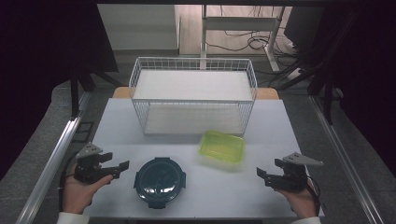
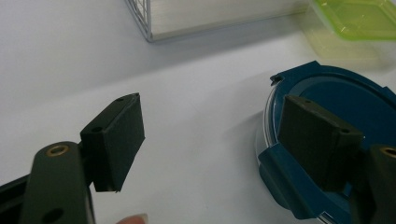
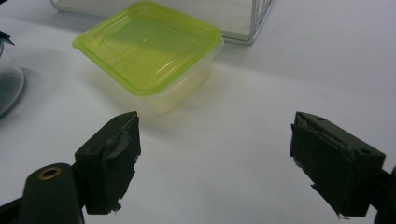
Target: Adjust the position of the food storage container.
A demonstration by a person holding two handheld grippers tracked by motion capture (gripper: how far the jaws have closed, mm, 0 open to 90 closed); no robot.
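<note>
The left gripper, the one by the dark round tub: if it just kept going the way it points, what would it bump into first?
Probably the round dark-blue container. The left gripper, open, points right at it.

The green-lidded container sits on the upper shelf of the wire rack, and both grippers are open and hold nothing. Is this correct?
Not quite. The green-lidded container sits on the table in front of the wire rack, as the high view shows. The left gripper and right gripper are indeed open and empty.

In your left gripper view, the near jaw covers part of the round blue-lidded container (image 2: 327,93), and the green-lidded box (image 2: 359,18) runs off the top edge. Your right gripper view crops the wire basket (image 3: 254,21).
</note>
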